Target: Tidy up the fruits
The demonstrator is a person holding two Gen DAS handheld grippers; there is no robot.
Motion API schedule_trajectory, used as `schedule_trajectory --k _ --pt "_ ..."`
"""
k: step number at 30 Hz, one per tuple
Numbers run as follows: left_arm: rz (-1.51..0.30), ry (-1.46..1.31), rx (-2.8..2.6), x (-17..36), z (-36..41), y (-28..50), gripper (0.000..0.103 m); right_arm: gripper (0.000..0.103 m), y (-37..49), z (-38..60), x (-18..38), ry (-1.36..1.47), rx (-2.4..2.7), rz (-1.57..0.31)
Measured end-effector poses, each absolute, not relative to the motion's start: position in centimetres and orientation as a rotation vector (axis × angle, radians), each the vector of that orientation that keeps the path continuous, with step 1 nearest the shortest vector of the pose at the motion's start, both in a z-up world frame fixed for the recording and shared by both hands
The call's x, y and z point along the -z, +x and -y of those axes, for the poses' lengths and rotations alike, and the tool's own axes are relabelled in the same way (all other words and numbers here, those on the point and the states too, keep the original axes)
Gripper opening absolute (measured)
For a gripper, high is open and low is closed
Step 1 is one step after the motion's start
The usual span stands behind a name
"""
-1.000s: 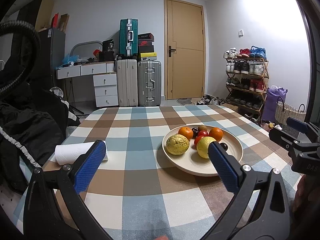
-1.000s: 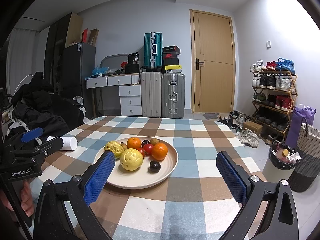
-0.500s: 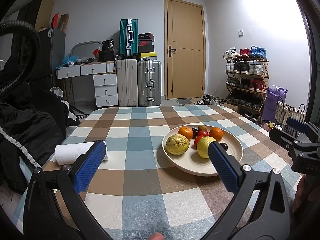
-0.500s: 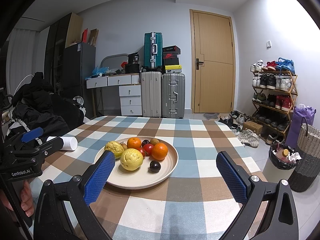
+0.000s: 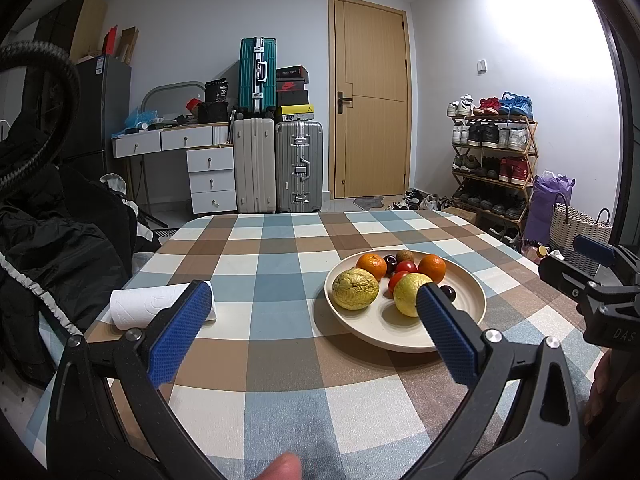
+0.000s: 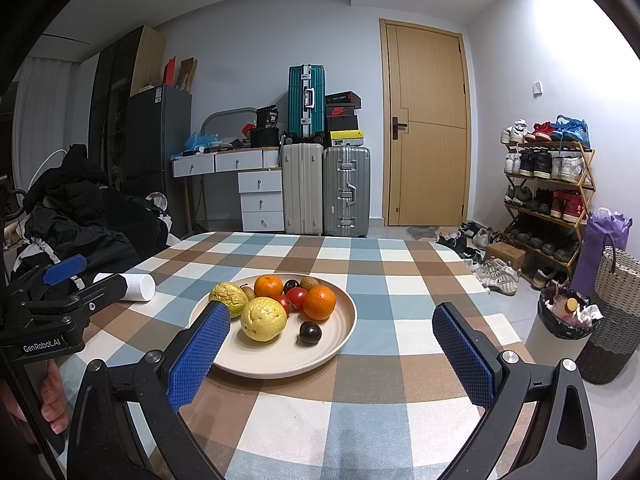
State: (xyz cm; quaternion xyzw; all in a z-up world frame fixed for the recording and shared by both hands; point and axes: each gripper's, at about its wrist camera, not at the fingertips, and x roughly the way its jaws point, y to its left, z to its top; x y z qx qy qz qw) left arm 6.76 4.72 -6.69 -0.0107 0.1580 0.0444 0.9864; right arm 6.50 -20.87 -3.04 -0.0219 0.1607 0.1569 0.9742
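Left to right: a paper roll (image 5: 160,304) lies near the tabletop's left edge; the left gripper (image 5: 308,320) hangs spread and empty; the plate (image 6: 240,364), toward the right edge, holds two knobbly yellow fruits (image 6: 264,318), two oranges (image 6: 319,302), tomatoes and dark plums (likely firm but bruisable; best grasped across the widest part); the right gripper (image 6: 332,344) is likewise spread, empty.
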Motion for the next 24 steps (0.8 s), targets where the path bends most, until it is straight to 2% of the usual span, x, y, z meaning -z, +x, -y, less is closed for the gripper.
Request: schedule_trajectory --k 24 --pt "-0.317 -0.021 -0.088 6.62 -4.64 6.64 0.102 0.103 6.51 20.90 3.06 -0.044 -0.317 -0.324"
